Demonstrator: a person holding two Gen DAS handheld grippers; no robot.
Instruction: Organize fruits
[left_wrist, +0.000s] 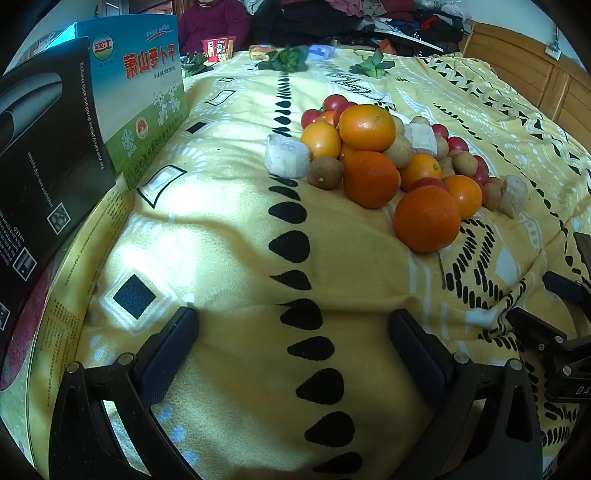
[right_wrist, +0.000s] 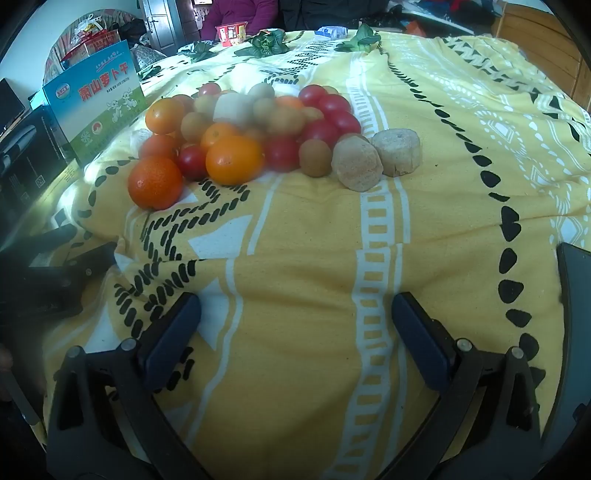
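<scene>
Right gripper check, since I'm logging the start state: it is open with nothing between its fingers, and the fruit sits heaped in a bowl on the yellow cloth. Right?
Not quite. The right gripper is open and empty, but there is no bowl: the fruit pile lies straight on the yellow cloth, as the right wrist view shows.

Fruit pile (left_wrist: 391, 162) on cloth (left_wrist: 229, 236), boxes (left_wrist: 136, 107) left

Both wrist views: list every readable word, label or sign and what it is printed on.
"萧山萝卜干": large red characters on the blue-green box.
"钱江": red logo on that box, barely legible.
Fine print on the black box: English, turned sideways, too small to read reliably.
Red cup: label blurred.
Yellow sheet: print too small.
</scene>
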